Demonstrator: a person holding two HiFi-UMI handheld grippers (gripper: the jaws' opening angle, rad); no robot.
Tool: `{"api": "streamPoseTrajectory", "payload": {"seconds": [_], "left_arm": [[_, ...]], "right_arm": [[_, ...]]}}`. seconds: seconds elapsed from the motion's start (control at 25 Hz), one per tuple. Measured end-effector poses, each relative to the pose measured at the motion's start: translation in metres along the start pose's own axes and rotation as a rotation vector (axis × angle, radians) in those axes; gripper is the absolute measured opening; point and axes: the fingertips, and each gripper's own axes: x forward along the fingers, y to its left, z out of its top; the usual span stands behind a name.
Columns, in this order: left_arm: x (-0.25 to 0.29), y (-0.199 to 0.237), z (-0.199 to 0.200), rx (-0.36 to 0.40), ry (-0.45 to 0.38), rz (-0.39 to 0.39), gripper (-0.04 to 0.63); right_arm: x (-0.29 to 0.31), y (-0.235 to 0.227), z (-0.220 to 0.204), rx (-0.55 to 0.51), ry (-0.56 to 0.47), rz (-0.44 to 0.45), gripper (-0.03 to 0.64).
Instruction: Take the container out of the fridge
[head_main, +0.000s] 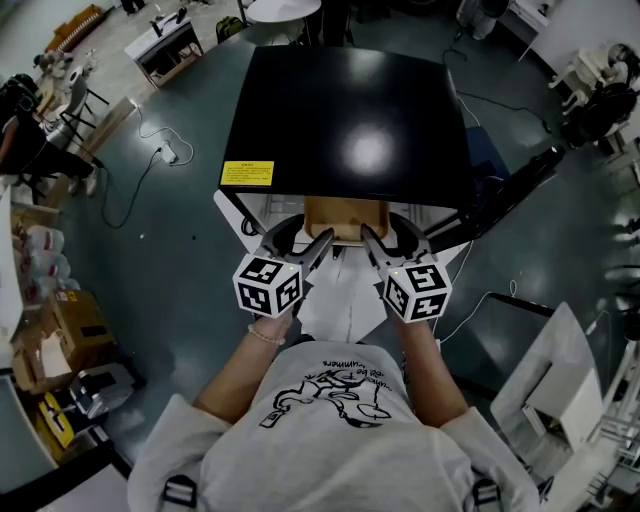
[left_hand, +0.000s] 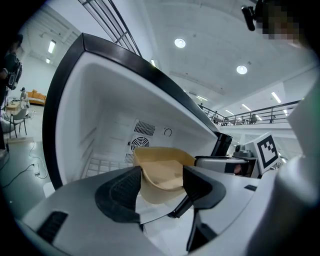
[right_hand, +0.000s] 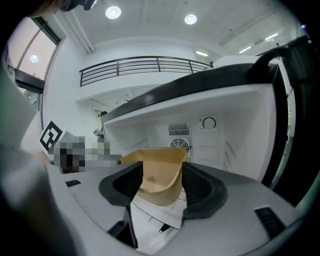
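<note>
Tan, open-topped, empty container (head_main: 345, 217)

The dark floor (head_main: 190, 290) is carrying a black-topped fridge (head_main: 350, 110), which is standing with its white inside open. A pale cable (head_main: 140, 165) is trailing across the floor at left, and cardboard boxes (head_main: 62, 322) are sitting near the edge.
</note>
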Motion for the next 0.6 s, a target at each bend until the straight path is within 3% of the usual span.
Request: {"api": "streamPoseTrajectory", "payload": {"seconds": [0.6], "left_arm": [[-0.004, -0.001, -0.016, 0.0, 0.033, -0.009, 0.272]], "right_arm": [[-0.001, 0.003, -0.012, 0.008, 0.02, -0.007, 0.235]]}}
